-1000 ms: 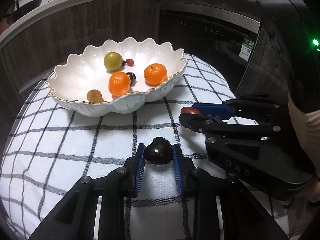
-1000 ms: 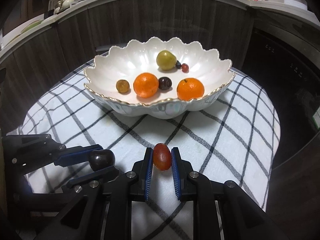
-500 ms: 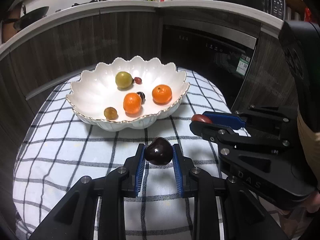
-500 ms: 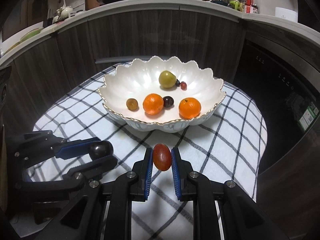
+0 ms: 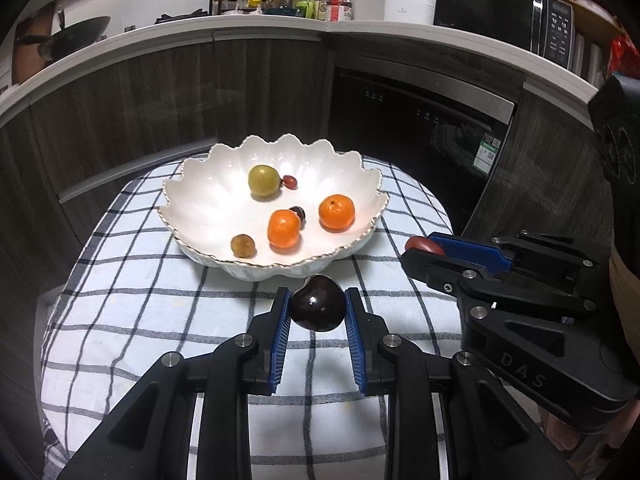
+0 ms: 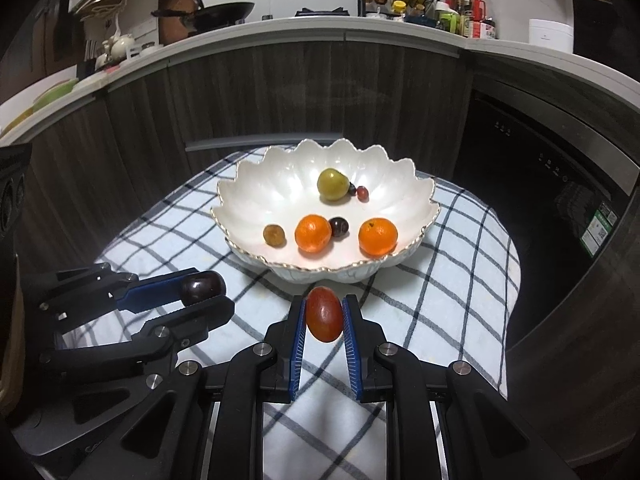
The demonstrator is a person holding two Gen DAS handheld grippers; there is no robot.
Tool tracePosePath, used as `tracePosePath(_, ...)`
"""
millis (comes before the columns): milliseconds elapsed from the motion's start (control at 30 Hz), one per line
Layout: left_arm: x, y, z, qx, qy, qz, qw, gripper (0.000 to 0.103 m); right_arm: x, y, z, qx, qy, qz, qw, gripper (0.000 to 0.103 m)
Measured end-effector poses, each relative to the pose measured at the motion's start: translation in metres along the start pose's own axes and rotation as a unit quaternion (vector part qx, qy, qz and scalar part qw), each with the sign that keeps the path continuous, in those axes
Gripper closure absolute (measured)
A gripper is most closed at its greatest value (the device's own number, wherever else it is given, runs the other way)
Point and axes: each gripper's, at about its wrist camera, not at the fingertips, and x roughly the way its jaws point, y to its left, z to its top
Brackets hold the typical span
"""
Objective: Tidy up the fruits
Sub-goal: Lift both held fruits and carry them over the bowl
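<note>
Cherry [image 5: 317,307] squeezed tight between jaws of left gripper [image 5: 318,312], held up above checked cloth [image 5: 140,292], near bowl [image 5: 280,268].

Red fruit [image 6: 324,313] pinched in jaws of right gripper [image 6: 324,318]. Carry step judged underway; next, both fruits to be moved over bowl rim and let go gently.

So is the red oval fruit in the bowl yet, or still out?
Out. The red oval fruit sits clamped in the right gripper, short of the bowl rim, above the checked cloth.
</note>
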Motion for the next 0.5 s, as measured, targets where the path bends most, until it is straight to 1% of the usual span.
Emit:
tracePosePath(233, -0.006, 0.020, 0.011, -0.012, -0.007, 0.002, 0.9999, 0.076, -0.003, 0.009, 0.013, 0.012, -0.012, -0.005, 1.000, 0.083)
tracePosePath(500, -0.004, 0.049, 0.029, -0.014, -0.012, 0.008, 0.9998, 0.076, 0.008, 0.024, 0.034, 0.011, -0.012, -0.013, 1.000, 0.083)
